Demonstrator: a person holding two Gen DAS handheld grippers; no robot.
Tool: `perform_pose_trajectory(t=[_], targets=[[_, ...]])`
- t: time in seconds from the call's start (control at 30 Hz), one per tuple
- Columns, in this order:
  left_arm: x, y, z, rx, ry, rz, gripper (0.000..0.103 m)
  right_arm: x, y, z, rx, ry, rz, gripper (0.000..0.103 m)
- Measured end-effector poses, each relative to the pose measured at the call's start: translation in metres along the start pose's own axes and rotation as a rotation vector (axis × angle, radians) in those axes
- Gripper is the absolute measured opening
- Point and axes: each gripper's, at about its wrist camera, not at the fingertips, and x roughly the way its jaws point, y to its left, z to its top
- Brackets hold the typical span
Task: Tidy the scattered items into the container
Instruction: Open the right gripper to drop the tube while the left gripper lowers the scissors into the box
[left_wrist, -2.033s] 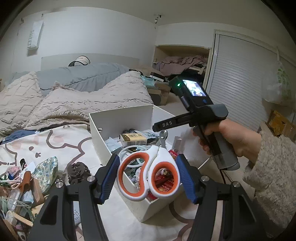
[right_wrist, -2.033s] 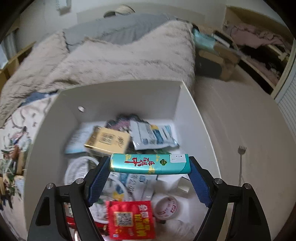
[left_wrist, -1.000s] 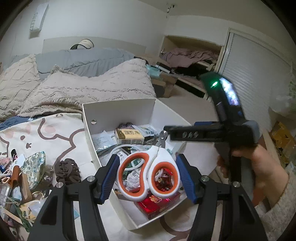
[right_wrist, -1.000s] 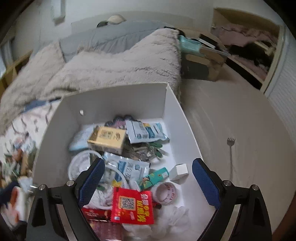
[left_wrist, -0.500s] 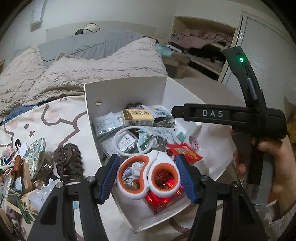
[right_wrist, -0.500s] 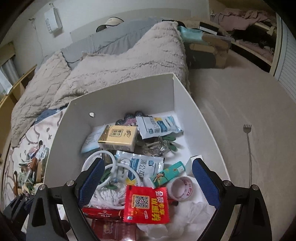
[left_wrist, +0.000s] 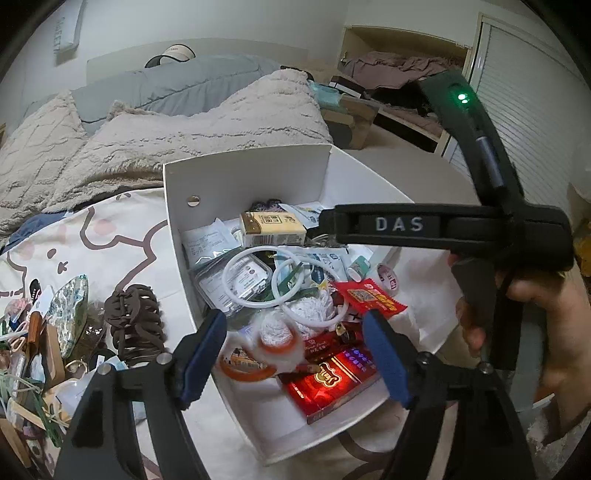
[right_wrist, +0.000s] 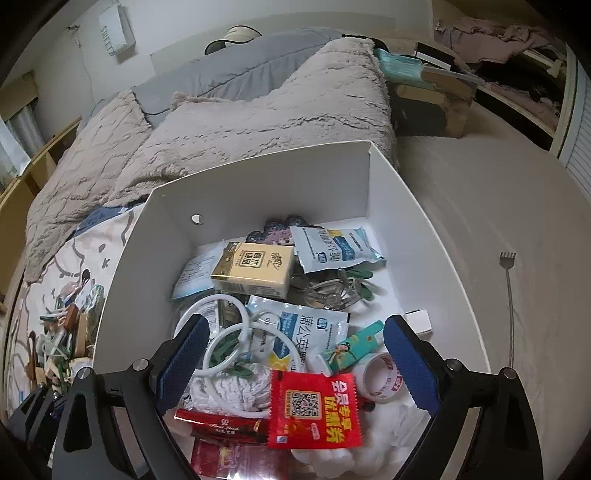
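The white box (left_wrist: 247, 158) sits on a cartoon-print sheet and holds several items. My left gripper (left_wrist: 291, 332) hangs over its near corner with jaws opening. The white and orange scissors (left_wrist: 266, 350) are a blur between the blue pads, touching neither, low over the box's contents. In the right wrist view my right gripper (right_wrist: 295, 332) stands open and empty above the box (right_wrist: 258, 173). Below it lie a teal tube (right_wrist: 351, 349), a red sachet (right_wrist: 314, 410) and a tape roll (right_wrist: 380, 376). A hand holds the right gripper's black body (left_wrist: 399, 224) over the box's right side.
Left of the box lie a brown hair claw (left_wrist: 133, 325), a green patterned pouch (left_wrist: 70, 314) and a heap of small items. Behind the box are beige blankets (left_wrist: 184, 122). A back scratcher (right_wrist: 509, 295) lies on the carpet to the right.
The left jaws have spread and the scissors have slipped out, dropping toward the box. The teal tube that the right gripper held two seconds ago now lies in the box.
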Motion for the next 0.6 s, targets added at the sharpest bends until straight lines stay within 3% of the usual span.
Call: perform_pose_trajectory(t=[0.6], targets=[[-0.028,0.01,-0.004,0.004,-0.04,0.007,0.077,-0.009,0.011,0.001,-0.002,-0.013,-0.001,0.095]])
